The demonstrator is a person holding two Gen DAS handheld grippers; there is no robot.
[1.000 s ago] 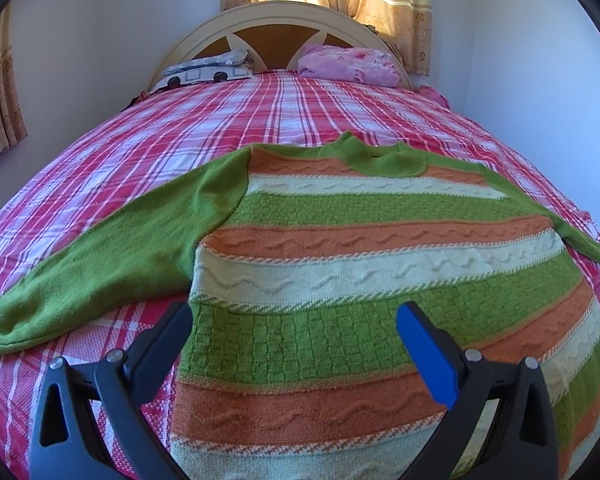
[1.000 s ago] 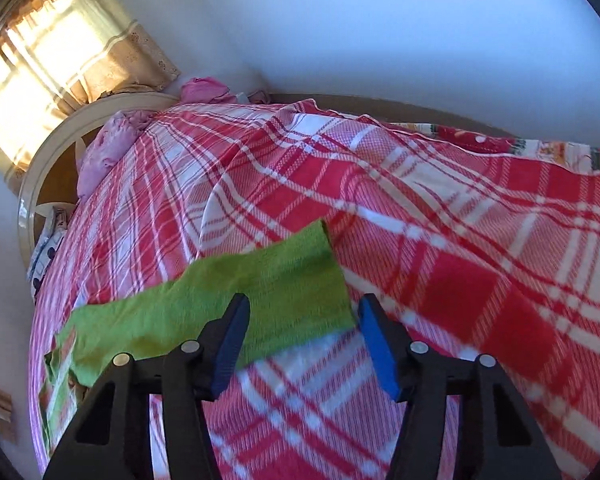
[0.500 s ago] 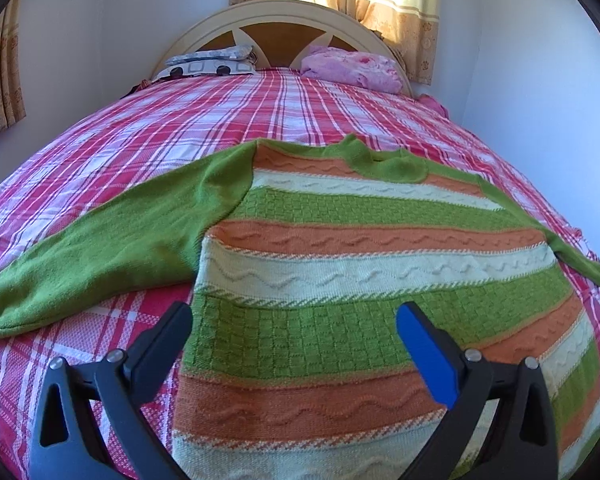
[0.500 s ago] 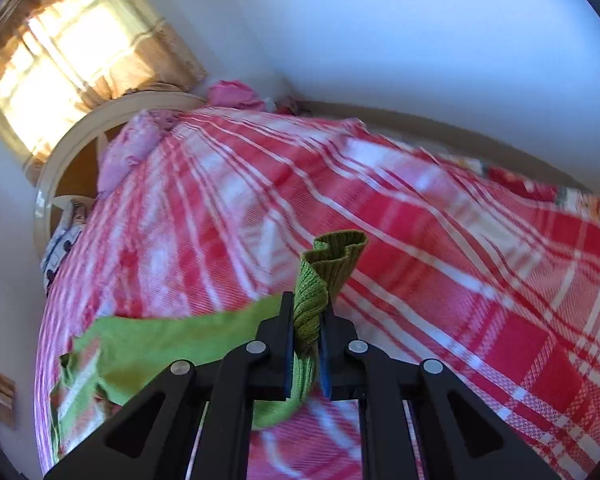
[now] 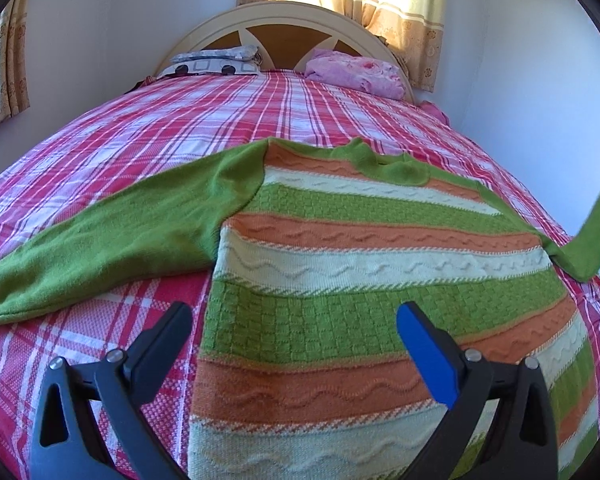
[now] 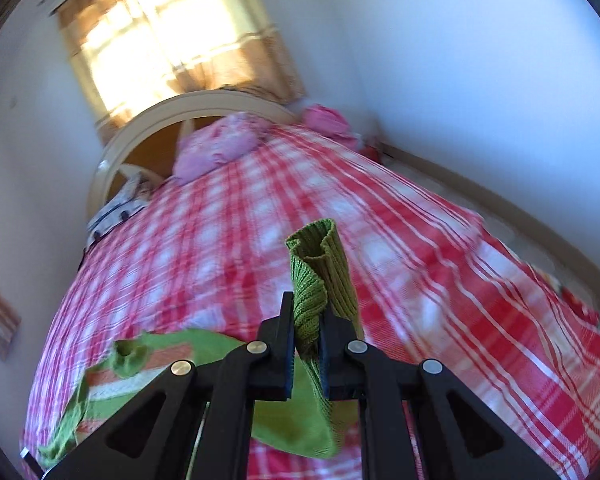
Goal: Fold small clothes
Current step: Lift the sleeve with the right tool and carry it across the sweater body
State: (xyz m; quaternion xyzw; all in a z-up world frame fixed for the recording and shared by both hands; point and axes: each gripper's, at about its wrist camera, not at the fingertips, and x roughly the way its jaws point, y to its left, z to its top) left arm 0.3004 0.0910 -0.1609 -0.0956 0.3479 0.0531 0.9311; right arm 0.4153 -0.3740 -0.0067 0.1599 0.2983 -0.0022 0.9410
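One sweater (image 5: 340,280) on the bed (image 5: 180,140), striped green, orange and cream, body lying flat, neck toward the headboard (image 5: 284,28); two plain green sleeves. Two pillows at the head: one grey-patterned (image 5: 212,62), one pink (image 5: 356,74). Two grippers in your hands. Your right gripper (image 6: 305,350) is clamped nearly closed on the cuff end of the right sleeve (image 6: 320,276); the ribbed cuff stands bunched above the pads, and the sleeve hangs clear of the plaid cover, rising off the sweater's right edge in the left wrist view. Your left gripper (image 5: 294,326) is spread wide, holding nothing, above the sweater's lower body, one finger (image 5: 162,340) over bare cover just beside the left side edge, the blue-padded finger (image 5: 424,350) over the knit. Left sleeve (image 5: 100,240) lies flat, stretched out toward the bed's left side. Open plaid cover between neck and pillows; a wall runs close along the right side of the bed.
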